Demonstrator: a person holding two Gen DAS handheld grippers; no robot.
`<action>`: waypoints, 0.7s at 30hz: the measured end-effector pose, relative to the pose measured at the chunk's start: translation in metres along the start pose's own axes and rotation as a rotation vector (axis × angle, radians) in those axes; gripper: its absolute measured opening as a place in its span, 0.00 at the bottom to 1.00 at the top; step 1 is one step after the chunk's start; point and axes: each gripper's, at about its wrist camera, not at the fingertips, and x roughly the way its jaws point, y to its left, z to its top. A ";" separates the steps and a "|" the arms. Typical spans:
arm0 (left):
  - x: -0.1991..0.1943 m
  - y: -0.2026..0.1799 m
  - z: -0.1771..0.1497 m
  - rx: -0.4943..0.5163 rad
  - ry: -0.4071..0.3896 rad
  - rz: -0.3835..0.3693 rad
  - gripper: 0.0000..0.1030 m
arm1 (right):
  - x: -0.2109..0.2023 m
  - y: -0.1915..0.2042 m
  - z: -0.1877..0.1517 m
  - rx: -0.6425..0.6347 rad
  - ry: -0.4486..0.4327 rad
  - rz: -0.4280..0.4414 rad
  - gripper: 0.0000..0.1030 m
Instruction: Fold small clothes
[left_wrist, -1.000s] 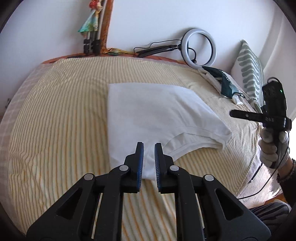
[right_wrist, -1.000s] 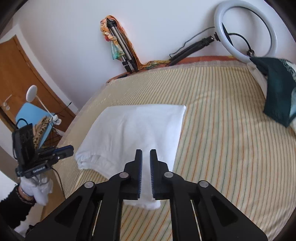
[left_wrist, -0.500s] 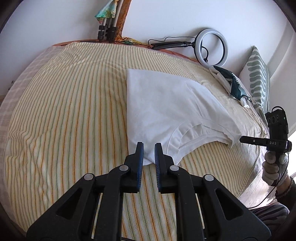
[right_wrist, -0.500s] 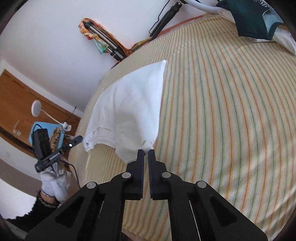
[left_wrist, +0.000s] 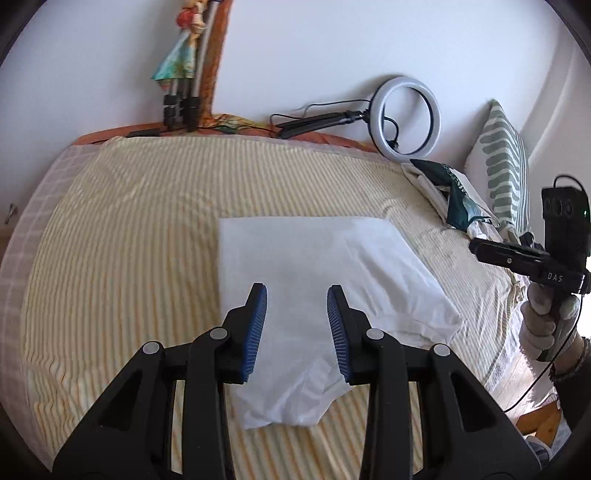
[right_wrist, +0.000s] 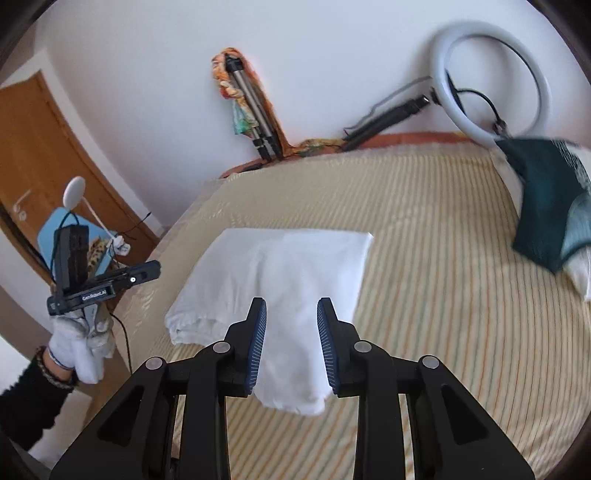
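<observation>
**A:** Lower left of the left wrist view, it's just bare striped bedspread (left_wrist: 122, 266). The white garment (left_wrist: 317, 266) sits mid-frame, folded into a rough rectangle, I guess so there's flat room all round it?

**B:** Yeah, that's my read. The left gripper (left_wrist: 297, 325) hangs over its near edge with jaws spread wide, nothing between them, cloth lying slack on the bed.

**A:** And the other one?

**B:** Right gripper (right_wrist: 291, 339), bottom centre of its own view, same deal: released, gaping over the near corner. Probably both let go so the fold can settle.

**A:** Stuff at the right?

**B:** Ring light (right_wrist: 491, 81) upper right against the wall, dark green garment (right_wrist: 546, 199) at the right edge, well apart. Likely waiting its turn.
</observation>
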 end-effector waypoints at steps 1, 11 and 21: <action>0.009 -0.007 0.006 0.020 0.007 0.001 0.32 | 0.011 0.007 0.008 -0.030 0.015 -0.004 0.25; 0.090 -0.025 0.007 0.118 0.126 0.064 0.32 | 0.124 0.023 0.027 -0.163 0.187 -0.129 0.24; 0.063 -0.016 -0.002 0.100 0.061 0.021 0.33 | 0.114 0.018 0.036 -0.132 0.152 -0.080 0.24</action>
